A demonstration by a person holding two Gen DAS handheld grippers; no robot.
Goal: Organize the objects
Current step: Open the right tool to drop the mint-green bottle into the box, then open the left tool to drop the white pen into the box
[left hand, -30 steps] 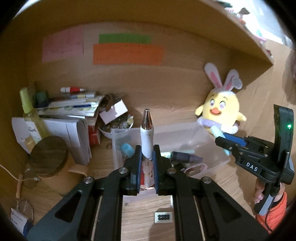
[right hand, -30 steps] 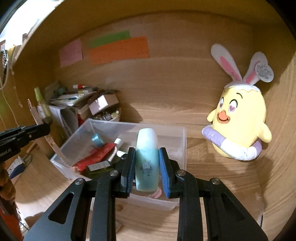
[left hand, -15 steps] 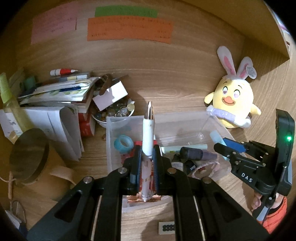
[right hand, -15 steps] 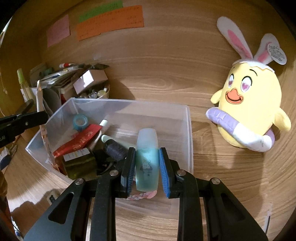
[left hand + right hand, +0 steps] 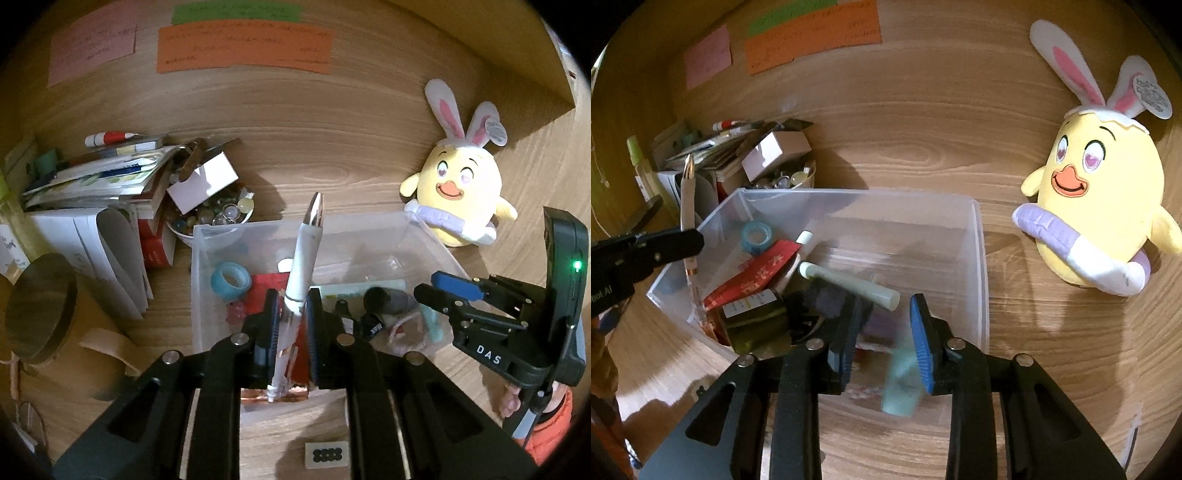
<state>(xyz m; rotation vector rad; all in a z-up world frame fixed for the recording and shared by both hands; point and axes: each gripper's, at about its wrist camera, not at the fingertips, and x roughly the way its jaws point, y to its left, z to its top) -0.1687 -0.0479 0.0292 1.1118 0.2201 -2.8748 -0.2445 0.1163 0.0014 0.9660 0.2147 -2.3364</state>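
Observation:
A clear plastic bin (image 5: pixel 295 226) (image 5: pixel 979 258) on the wooden desk holds a blue tape roll (image 5: pixel 231 280), a red packet (image 5: pixel 757 277), a pale green tube (image 5: pixel 849 282) and dark bottles. My left gripper (image 5: pixel 290 317) hangs over the bin's near wall, and its jaws are opening. A white pen with a rose-gold tip (image 5: pixel 304 254) leans tilted between the pads, loose. My right gripper (image 5: pixel 884 317) is over the bin's near right part, jaws opening. A pale teal bottle (image 5: pixel 901 380), blurred, drops below the right gripper's pads.
A yellow plush chick with bunny ears (image 5: pixel 1097 192) sits right of the bin. Left of it are a bowl of marbles (image 5: pixel 218 218), a white box (image 5: pixel 203 181), stacked papers (image 5: pixel 99 177) and a round wooden lid (image 5: pixel 40 306). A small white tag (image 5: pixel 327 454) lies in front.
Both grippers sank toward the bin. The right jaws widened and let go of the teal bottle, which is falling. The pen, upright before, now tilts in the left jaws.

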